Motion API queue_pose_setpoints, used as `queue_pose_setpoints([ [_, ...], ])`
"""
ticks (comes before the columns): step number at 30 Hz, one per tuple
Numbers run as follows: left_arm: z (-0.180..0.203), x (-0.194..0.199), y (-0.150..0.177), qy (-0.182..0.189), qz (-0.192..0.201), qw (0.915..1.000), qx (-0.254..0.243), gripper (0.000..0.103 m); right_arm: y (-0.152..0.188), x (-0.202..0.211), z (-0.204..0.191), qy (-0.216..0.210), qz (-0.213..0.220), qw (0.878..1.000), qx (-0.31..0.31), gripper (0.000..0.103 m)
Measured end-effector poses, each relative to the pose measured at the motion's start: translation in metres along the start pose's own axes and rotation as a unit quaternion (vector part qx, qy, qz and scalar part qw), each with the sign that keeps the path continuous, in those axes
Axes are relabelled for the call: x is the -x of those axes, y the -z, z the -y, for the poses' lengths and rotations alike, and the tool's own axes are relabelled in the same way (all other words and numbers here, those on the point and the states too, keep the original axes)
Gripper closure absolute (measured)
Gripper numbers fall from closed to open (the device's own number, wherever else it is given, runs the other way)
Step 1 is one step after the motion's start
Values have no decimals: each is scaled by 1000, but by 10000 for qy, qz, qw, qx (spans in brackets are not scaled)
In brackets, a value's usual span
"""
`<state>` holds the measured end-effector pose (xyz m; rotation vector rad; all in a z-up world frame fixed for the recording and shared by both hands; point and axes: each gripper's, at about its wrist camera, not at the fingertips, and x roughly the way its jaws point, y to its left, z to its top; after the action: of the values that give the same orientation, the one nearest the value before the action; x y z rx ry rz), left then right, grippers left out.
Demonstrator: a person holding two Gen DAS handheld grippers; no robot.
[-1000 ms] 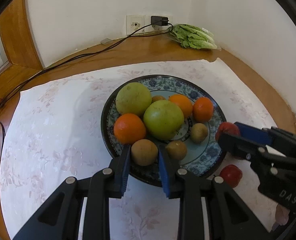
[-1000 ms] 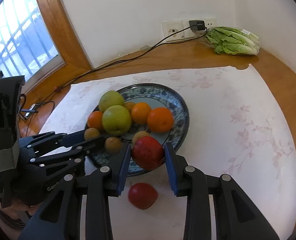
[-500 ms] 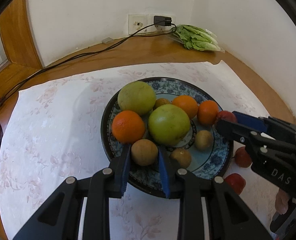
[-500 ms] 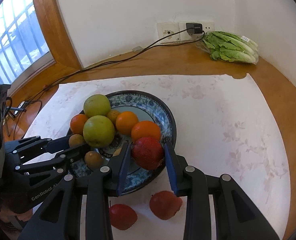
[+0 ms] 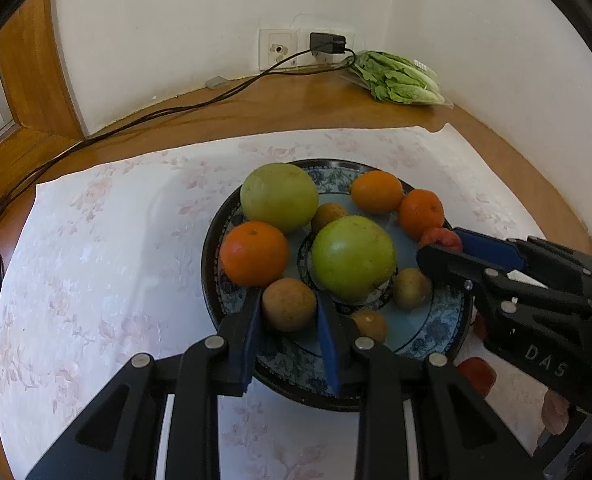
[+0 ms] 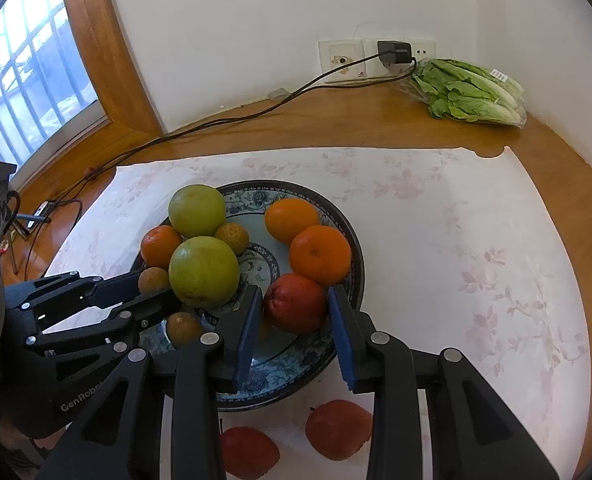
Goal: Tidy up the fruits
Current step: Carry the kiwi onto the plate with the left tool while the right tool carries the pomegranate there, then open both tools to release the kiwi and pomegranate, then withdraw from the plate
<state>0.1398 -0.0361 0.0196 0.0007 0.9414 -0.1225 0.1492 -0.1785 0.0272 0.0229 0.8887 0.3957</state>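
A blue patterned plate [image 5: 436, 332] [image 6: 296, 364] holds two green fruits, three oranges and several small brown fruits. My left gripper [image 5: 289, 312] is shut on a small brown fruit [image 5: 289, 309] over the plate's near left rim. My right gripper [image 6: 296, 306] is shut on a red fruit [image 6: 295, 302] over the plate's near right part, just in front of an orange [image 6: 320, 255]. Two more red fruits [image 6: 338, 429] [image 6: 248, 453] lie on the cloth below the right gripper.
A pale floral cloth [image 6: 476, 240] covers the wooden table. A bag of lettuce [image 6: 470, 94] lies at the back right corner. A black cable [image 6: 232, 120] runs from a wall socket [image 6: 392, 54] across the back. A window is at the left.
Both grippers have moved forward over the plate, each holding its fruit. The red fruit now sits above the plate's inside instead of beside its rim.
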Motion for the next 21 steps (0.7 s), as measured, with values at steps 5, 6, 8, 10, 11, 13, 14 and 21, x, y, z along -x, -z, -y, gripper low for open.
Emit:
queue_pose_setpoints([
  [5,4,-3,-1,-69,30,9999,-108,75,-2,-6,0,-60,4,10000,30,68],
  [6,5,-3,0,-78,34,9999,-122,75,-2,-8,0,-69,17,10000,42,68],
  [8,6,-4,-1,-90,46,9999,-131,75,-2,-9,0,-70,27,10000,32,68],
  [10,5,-4,-1,-71,57,9999,-116,75,-3,-10,0,-61,24,10000,10,68],
  [11,5,-5,-1,-64,57,9999,-116,75,-3,-10,0,-65,4,10000,-9,68],
  [13,5,-5,-1,-44,52,9999,-108,75,-2,-12,0,-17,-52,10000,-32,68],
  [14,5,-5,-2,-36,50,9999,-100,75,-1,-12,0,-30,-20,10000,-22,68],
  [21,5,-4,-1,33,39,10000,-65,72,-2,-11,0,-61,-82,9999,12,63],
])
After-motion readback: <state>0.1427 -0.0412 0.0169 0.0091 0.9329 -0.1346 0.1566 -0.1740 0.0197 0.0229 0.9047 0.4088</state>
